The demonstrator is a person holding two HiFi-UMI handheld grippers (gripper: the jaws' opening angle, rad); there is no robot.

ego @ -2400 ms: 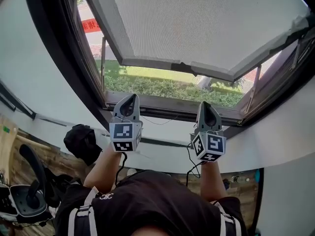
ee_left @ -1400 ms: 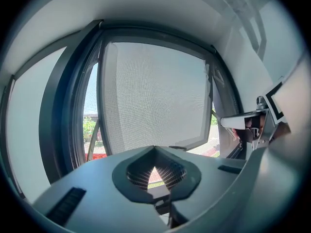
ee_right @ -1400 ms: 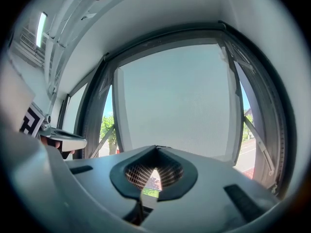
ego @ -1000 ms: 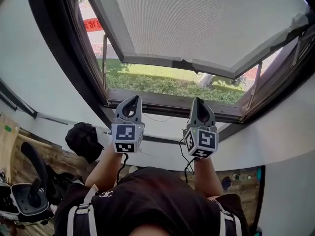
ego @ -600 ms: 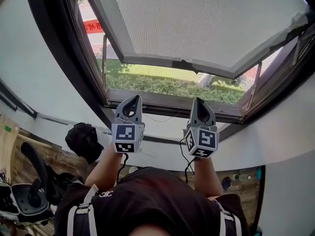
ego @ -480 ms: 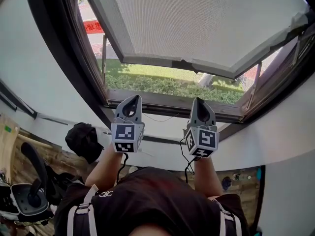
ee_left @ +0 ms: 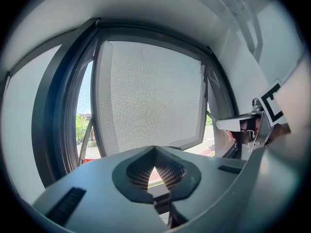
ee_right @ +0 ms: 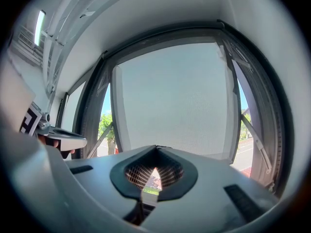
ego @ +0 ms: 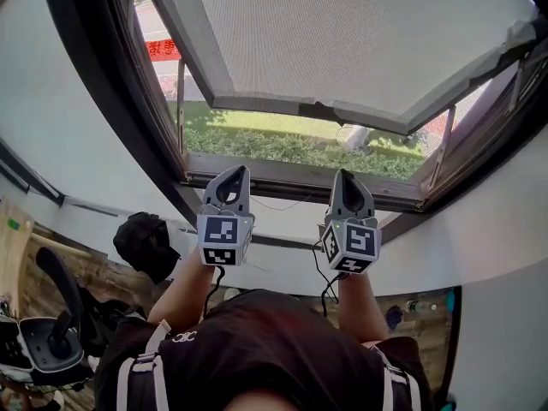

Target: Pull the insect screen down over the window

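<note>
Head view: the screen covers the window above the sill. Its bottom bar stands well above the sill, leaving an open strip of grass between them, so the window is only partly covered. The left gripper and right gripper sit side by side just inboard of the sill, pointing level at the opening and well below the bar. The even spacing probably suits a pull at two points that keeps the bar from skewing. The pose fits either a reach not yet made or a pause after letting go.

Left gripper view: the left gripper has its jaws pressed together with nothing between them. The mesh fills the frame above the sill.

Right gripper view: the right gripper has its jaws pressed together too, and is empty. It is aimed at the strip over the sill.
</note>
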